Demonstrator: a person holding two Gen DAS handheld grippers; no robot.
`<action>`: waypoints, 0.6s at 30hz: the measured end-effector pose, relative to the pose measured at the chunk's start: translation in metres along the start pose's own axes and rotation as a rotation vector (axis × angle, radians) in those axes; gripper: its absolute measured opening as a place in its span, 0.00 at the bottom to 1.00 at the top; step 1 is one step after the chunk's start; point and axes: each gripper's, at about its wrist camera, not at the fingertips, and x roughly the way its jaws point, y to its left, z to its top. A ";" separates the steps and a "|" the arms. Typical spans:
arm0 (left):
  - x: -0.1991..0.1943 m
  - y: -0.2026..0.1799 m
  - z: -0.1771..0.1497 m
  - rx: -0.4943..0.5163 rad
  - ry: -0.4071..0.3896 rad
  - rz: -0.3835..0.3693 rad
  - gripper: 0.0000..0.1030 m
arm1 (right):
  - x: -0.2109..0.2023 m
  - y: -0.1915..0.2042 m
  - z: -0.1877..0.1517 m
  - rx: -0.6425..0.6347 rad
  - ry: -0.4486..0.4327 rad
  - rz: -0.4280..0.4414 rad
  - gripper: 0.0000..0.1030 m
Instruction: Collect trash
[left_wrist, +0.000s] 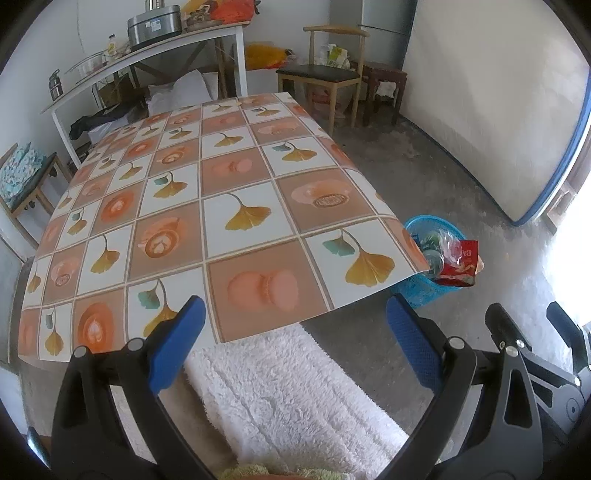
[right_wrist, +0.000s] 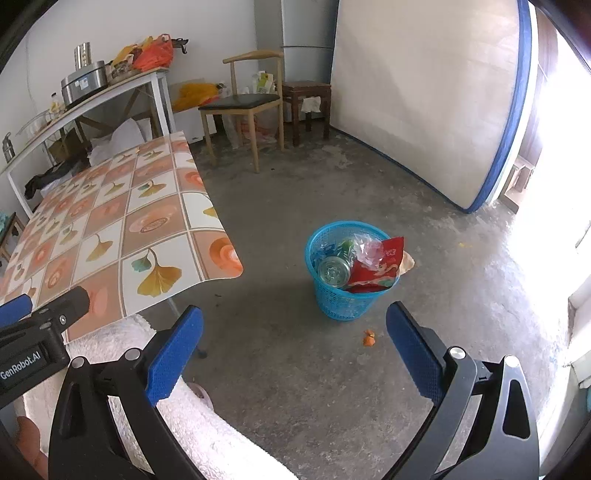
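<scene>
A blue plastic basket (right_wrist: 345, 301) stands on the concrete floor right of the table; the left wrist view shows it (left_wrist: 424, 291) partly behind the table corner. It holds a red snack wrapper (right_wrist: 380, 266), a metal can (right_wrist: 333, 272), and clear plastic. A small orange scrap (right_wrist: 368, 338) lies on the floor in front of it. My right gripper (right_wrist: 294, 332) is open and empty, above the floor short of the basket. My left gripper (left_wrist: 295, 325) is open and empty at the table's near edge. The patterned tablecloth (left_wrist: 207, 206) carries no trash that I can see.
A wooden chair (right_wrist: 243, 107) and a dark stool (right_wrist: 308, 99) stand at the far wall. A mattress (right_wrist: 424, 96) leans on the right wall. A white side table (left_wrist: 147, 55) holds pots and bags. White fleece clothing (left_wrist: 280, 398) of the person lies under both grippers.
</scene>
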 end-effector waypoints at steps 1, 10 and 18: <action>0.000 0.000 0.000 -0.001 0.000 0.000 0.92 | 0.000 0.000 0.000 -0.001 0.000 0.000 0.94; 0.000 0.000 0.000 -0.002 -0.003 0.001 0.92 | -0.001 -0.003 0.002 0.005 -0.005 -0.001 0.94; 0.001 0.002 -0.001 -0.004 -0.007 0.003 0.92 | -0.006 -0.001 0.003 0.002 -0.021 -0.006 0.94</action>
